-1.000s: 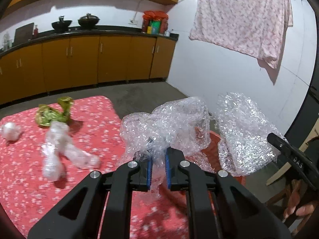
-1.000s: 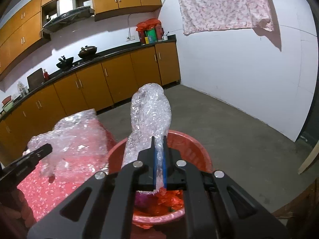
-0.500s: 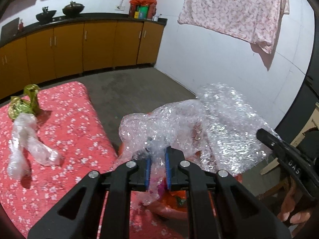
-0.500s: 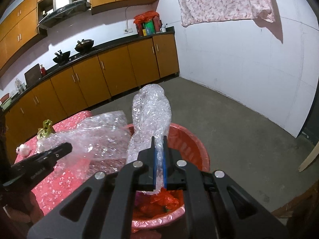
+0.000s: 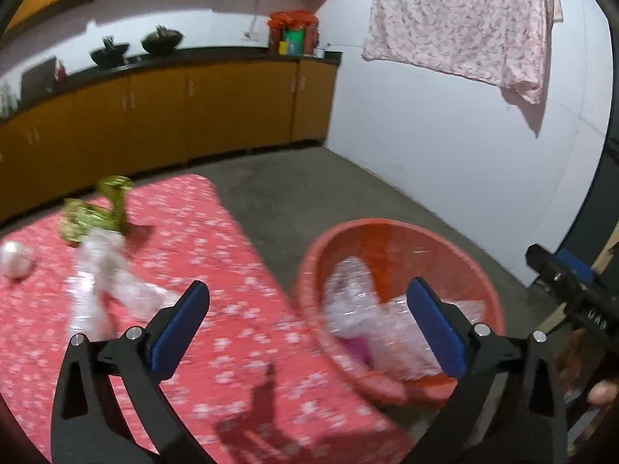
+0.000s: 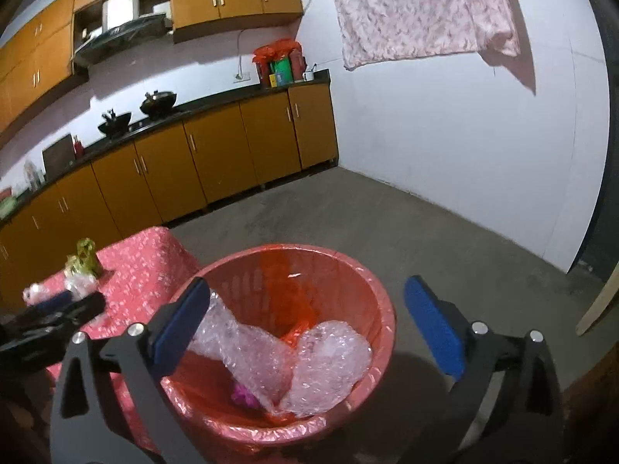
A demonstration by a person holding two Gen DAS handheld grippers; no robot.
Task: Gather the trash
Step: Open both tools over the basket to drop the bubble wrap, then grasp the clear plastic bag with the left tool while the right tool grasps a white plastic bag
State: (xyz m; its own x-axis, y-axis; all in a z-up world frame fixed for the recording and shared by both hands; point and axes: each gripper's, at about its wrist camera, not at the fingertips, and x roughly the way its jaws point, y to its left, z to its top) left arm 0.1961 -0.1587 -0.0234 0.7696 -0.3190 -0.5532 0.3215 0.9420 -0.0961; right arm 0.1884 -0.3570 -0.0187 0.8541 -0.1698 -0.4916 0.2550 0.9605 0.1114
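Lying below right gripper (image 6: 305, 305): bubble wrap (image 6: 294, 359) in bin (image 6: 371, 282).

Left view motion-blurred: wrap (image 5: 116, 294) on cloth (image 5: 240, 332) beside bin (image 5: 387, 232) smeared; bin's near rim hidden by finger (image 5: 437, 328).

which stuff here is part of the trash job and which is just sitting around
Part of the job:
- red bin, lined
- bubble wrap lying in it
- clear plastic scrap, green-gold wrapper and white wad left on the table
- left gripper and right gripper, both just opened and empty

Just lying about:
- pink cloth on the wall
- woks on the counter
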